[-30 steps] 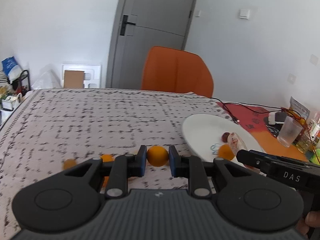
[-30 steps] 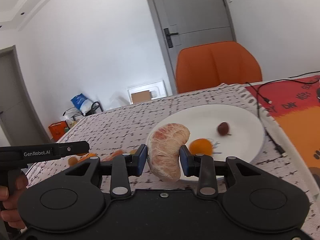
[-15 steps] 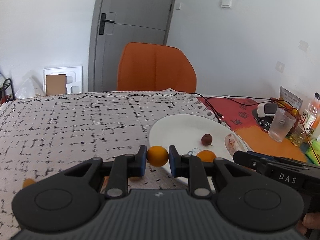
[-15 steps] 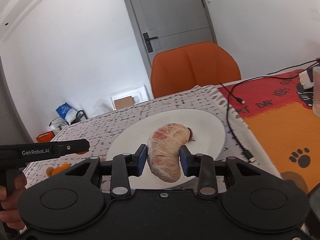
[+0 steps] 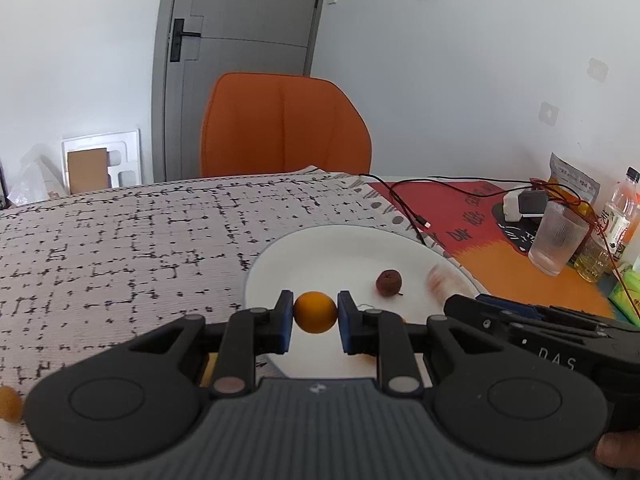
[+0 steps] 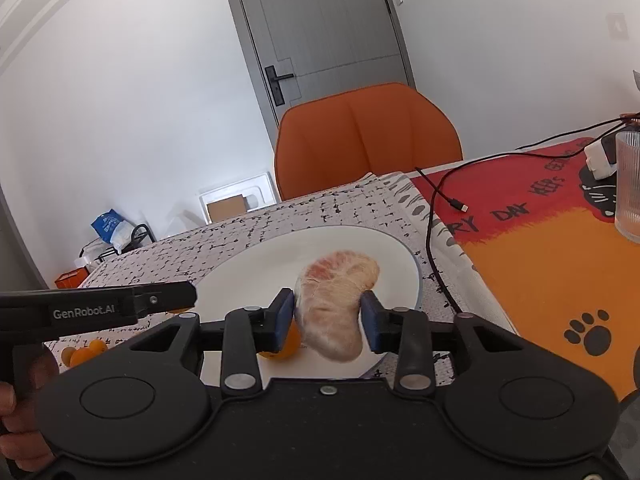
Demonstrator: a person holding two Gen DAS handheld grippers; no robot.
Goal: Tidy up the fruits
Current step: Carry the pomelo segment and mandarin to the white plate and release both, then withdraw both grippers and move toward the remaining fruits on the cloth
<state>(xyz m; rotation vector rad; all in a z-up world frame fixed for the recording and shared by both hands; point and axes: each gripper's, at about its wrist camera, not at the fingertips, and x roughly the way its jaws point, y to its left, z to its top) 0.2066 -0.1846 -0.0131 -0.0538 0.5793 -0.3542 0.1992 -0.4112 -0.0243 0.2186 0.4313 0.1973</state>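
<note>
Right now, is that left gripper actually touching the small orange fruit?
Touching. The left wrist view shows the left gripper with both blue pads pressed against the small orange fruit, with no gap on either side.

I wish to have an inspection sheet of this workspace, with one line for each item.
Surface: patterned cloth; red and orange mat beside it.
Job's things: white plate holds a dark red fruit; small orange fruits lie loose on the cloth.
Clutter: glass, bottles.
Grippers: left gripper shut on an orange fruit; right gripper jaws have just been opening, peeled citrus segment between them, grip unclear.
Cables: black cable runs beside the plate.
Surroundings: orange chair, grey door.
</note>
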